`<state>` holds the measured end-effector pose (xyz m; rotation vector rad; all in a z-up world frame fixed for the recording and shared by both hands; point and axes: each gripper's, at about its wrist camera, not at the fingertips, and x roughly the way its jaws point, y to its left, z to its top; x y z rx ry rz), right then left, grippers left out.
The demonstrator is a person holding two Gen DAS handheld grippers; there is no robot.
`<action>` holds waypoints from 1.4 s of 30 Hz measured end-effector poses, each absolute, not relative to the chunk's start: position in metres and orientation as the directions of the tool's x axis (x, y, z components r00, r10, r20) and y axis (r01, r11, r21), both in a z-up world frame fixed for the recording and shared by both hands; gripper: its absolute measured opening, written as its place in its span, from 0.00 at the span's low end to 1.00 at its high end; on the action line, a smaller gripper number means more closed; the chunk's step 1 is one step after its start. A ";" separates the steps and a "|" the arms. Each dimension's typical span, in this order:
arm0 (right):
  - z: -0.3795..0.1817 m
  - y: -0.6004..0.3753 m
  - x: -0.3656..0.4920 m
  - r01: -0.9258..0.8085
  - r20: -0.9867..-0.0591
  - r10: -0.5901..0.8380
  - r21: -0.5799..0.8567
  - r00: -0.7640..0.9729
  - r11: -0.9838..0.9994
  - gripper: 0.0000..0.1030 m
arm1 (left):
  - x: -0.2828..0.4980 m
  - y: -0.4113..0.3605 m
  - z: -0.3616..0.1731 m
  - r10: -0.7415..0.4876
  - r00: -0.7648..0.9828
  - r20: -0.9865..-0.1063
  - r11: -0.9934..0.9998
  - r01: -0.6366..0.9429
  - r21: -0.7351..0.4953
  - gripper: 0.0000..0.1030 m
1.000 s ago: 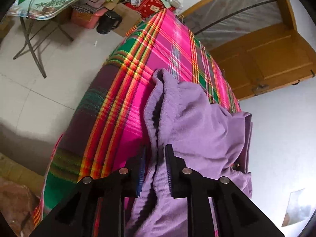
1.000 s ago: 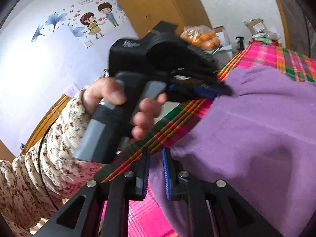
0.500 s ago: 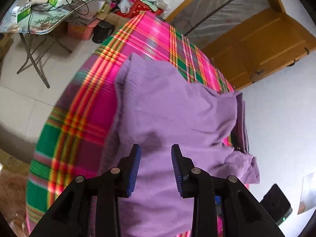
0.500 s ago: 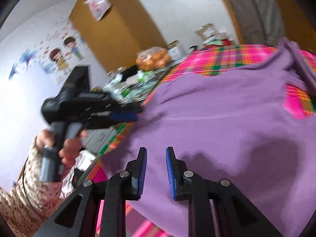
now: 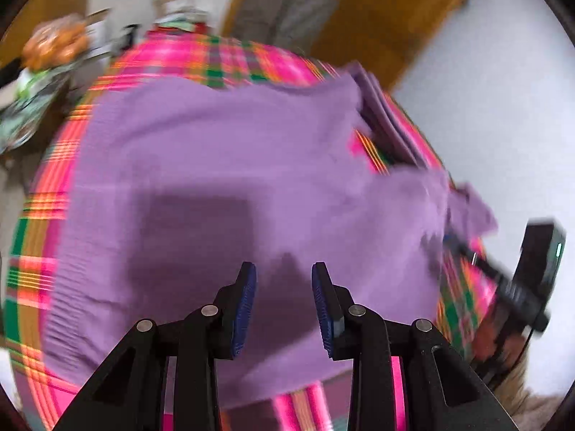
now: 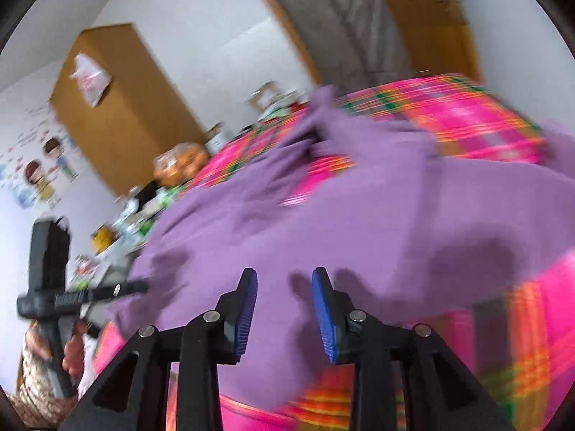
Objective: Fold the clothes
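A purple knit garment [image 5: 233, 165] lies spread flat on the pink plaid bedspread [image 5: 230, 61], one sleeve trailing toward the far right. My left gripper [image 5: 284, 301] hovers open just above its near part, nothing between the blue pads. In the right wrist view the same purple garment [image 6: 359, 222] fills the middle, and my right gripper [image 6: 285, 305] is open above it, holding nothing. Each view catches the other gripper at its edge: the right gripper [image 5: 510, 280] in one, the left gripper [image 6: 86, 294] held in a hand in the other. Both views are motion-blurred.
A wooden wardrobe [image 6: 122, 107] stands against the wall with cartoon stickers. A cluttered side table with a bag of oranges [image 5: 54, 43] sits left of the bed. A wooden bed frame [image 5: 377, 18] rises behind. The person's floral sleeve [image 6: 32, 391] shows low left.
Both grippers let go of the purple garment and opened wider. They pulled back toward the near edge of the bed, and the garment now lies spread flat.
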<state>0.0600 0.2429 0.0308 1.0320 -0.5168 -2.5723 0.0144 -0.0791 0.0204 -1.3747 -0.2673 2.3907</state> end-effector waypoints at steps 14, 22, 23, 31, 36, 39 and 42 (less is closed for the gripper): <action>0.015 0.383 0.076 -0.208 -0.624 -0.103 0.406 -0.775 -0.890 0.45 | 0.047 0.041 0.002 0.438 -0.357 -0.825 -0.842 -0.486 -0.236 0.34; 0.018 0.404 0.052 -0.201 -0.624 -0.126 0.426 -0.771 -0.882 0.46 | 0.050 0.067 -0.002 0.411 -0.354 -0.840 -0.841 -0.502 -0.200 0.34; 0.017 0.405 0.049 -0.193 -0.621 -0.134 0.432 -0.772 -0.881 0.46 | 0.050 0.070 -0.002 0.406 -0.355 -0.842 -0.842 -0.502 -0.194 0.35; 0.025 0.409 0.041 -0.174 -0.592 -0.123 0.420 -0.797 -0.890 0.10 | 0.050 0.075 -0.002 0.406 -0.348 -0.845 -0.850 -0.483 -0.209 0.39; 0.040 0.419 0.054 -0.177 -0.545 -0.092 0.421 -0.833 -0.890 0.07 | 0.047 0.068 -0.003 0.433 -0.330 -0.839 -0.851 -0.456 -0.260 0.39; 0.052 0.429 0.063 -0.195 -0.517 -0.056 0.419 -0.854 -0.887 0.07 | 0.047 0.066 -0.003 0.439 -0.326 -0.837 -0.851 -0.450 -0.271 0.39; 0.060 0.438 0.071 -0.222 -0.506 -0.018 0.409 -0.862 -0.885 0.07 | 0.046 0.066 -0.002 0.444 -0.320 -0.837 -0.849 -0.449 -0.279 0.39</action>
